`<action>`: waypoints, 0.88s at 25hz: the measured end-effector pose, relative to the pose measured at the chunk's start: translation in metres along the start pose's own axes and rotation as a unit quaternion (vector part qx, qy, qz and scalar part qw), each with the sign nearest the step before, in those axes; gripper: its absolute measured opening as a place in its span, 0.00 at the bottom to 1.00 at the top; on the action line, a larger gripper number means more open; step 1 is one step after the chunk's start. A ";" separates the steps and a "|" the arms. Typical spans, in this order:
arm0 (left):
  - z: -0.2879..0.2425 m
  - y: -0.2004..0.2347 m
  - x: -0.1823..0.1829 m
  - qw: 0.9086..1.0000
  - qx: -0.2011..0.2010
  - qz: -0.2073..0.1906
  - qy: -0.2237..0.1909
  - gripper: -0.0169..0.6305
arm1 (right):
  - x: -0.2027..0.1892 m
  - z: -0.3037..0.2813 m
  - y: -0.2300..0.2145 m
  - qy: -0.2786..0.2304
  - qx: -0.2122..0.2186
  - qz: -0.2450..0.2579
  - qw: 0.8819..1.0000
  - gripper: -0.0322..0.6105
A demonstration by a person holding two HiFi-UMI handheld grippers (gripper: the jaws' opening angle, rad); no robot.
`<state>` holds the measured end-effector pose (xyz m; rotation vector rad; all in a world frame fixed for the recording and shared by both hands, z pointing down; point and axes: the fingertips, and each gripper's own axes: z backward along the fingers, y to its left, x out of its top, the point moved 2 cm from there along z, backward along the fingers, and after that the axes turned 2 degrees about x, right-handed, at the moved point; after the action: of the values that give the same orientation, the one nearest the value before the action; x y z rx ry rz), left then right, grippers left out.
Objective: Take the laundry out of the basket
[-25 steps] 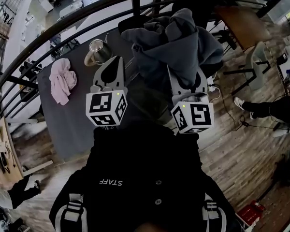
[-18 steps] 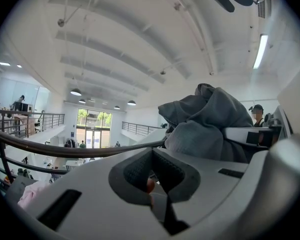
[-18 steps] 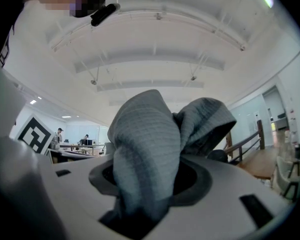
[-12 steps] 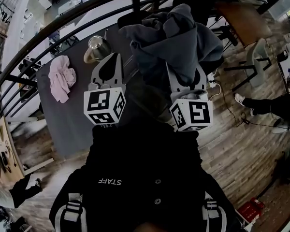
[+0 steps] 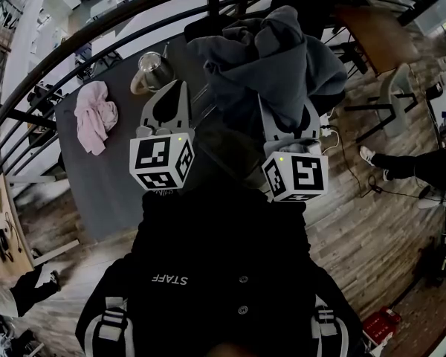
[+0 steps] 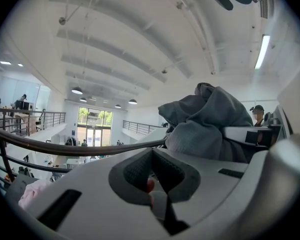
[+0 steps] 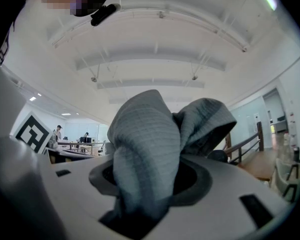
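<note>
Your right gripper [image 7: 143, 181] has its jaws closed on a thick bunch of the grey garment [image 7: 147, 129]. The fabric wells up out of the gap between them and fills it, so the jaws stand partly apart around the wad and do not meet. In the right gripper view the cloth rises in two folded lobes straight above the jaws, and a darker tail of it drops down into the slot below. From the head view the same grey garment [image 5: 279, 58] is lifted clear as a large rumpled mass. It drapes over the front of your right gripper and hides its fingertips, and it hangs in front of the dark railing [image 5: 97, 30] at the right end of the bench [image 5: 108, 188]. Your left gripper [image 6: 152, 151] has its jaws brought together, the tips meeting at a point, and no cloth is caught between them. In the left gripper view the garment sits up and to the right, beyond the jaws. The head view shows this gripper just beside the garment's left edge, and it seems to be apart from it. A pink cloth [image 5: 95, 116] lies crumpled on the bench well to the left of both grippers, and a metal cup [image 5: 150, 73] stands on the bench just beyond your left gripper.
</note>
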<state>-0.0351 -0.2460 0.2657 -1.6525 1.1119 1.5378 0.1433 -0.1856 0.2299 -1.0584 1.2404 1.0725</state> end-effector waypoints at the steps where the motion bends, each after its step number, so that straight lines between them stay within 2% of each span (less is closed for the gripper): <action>1: 0.000 0.002 0.000 1.000 0.002 0.001 -0.001 0.03 | 0.000 -0.001 0.001 0.000 0.000 0.001 1.000 0.41; 22: 0.002 0.005 -0.001 1.000 0.001 0.011 -0.004 0.03 | -0.002 0.004 0.003 0.013 -0.003 0.008 1.000 0.41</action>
<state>-0.0406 -0.2467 0.2665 -1.6370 1.1305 1.5554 0.1412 -0.1809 0.2318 -1.0711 1.2691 1.0784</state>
